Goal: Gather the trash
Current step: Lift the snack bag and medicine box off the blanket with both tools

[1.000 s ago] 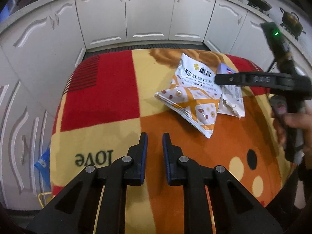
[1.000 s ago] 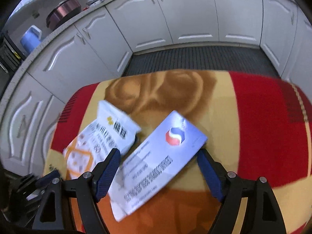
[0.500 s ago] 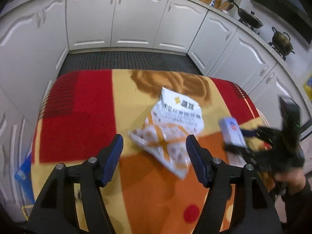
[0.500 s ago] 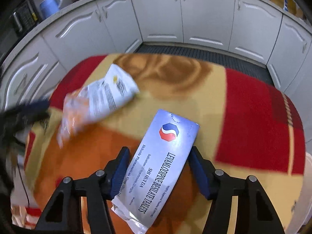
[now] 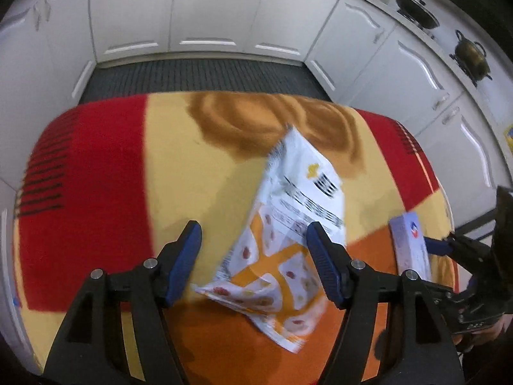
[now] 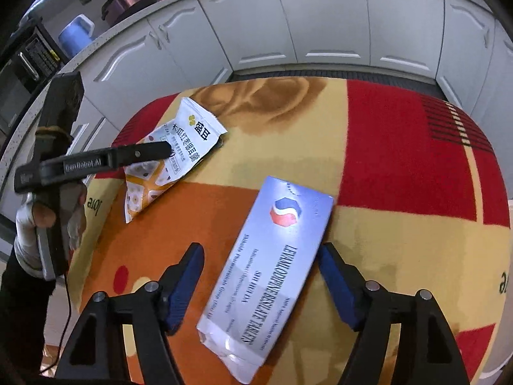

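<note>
Your left tool stands wide around the snack bag. Your right tool is opening around the tablet box, pads clear, on the worktop.

Bare blanket right of the tablet box gives free passage; snack packet and left gripper crowd the other side.

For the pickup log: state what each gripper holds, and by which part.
Nothing is held. The left gripper stands open over the snack bag; the right gripper, its jaws opening, straddles the tablet box without pressing it.
</note>
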